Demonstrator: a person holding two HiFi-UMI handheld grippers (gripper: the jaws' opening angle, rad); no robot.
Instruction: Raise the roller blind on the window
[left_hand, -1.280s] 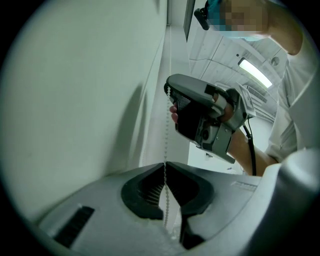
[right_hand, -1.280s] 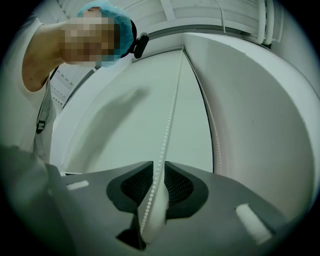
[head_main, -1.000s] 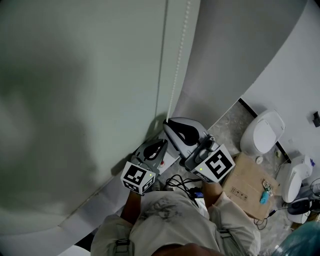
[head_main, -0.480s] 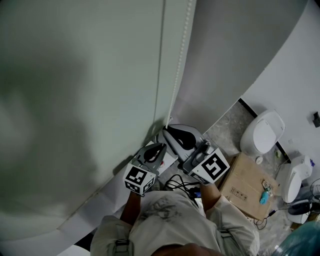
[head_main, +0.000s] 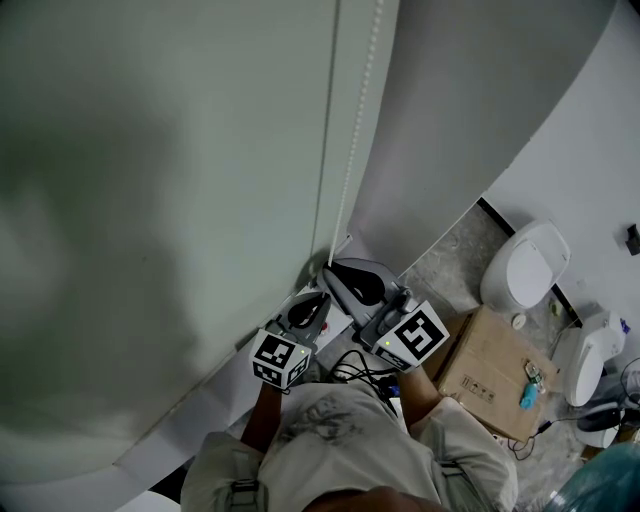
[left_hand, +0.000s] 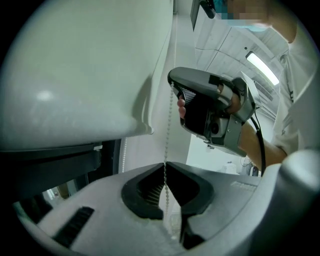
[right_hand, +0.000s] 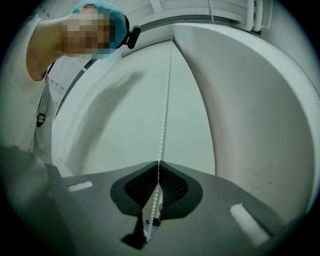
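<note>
**Both claws lower on the bead chain**

Both claws sit lower in the head view than a second ago, drawn down and in toward the person's pale trousers (head_main: 330, 440); neither grip has changed.

Nearest the person, the left claw (head_main: 322, 297) is closed to a thin slit, and the bead chain (head_main: 349, 185) is pinched where its dark pads meet. Just beyond and above it, the right claw (head_main: 331, 270) is closed on the same strand. From there the chain runs up, thin and straight, beside the window edge. The roller blind (head_main: 150, 200) fills the left of the head view as a grey-green sheet, its lower edge out of sight, so how far it has risen cannot be told. A cardboard box (head_main: 495, 370) lies well apart on the floor (head_main: 450, 250).

The step in hand appears to be a downward haul on the chain. To do it well:
- pull along the chain's own line, not out from the window, so the beads are less likely to skip;
- keep one claw clamped while the other opens and takes hold higher up;
- watch the sheet: if it drops, the other strand is probably the one to pull.
</note>
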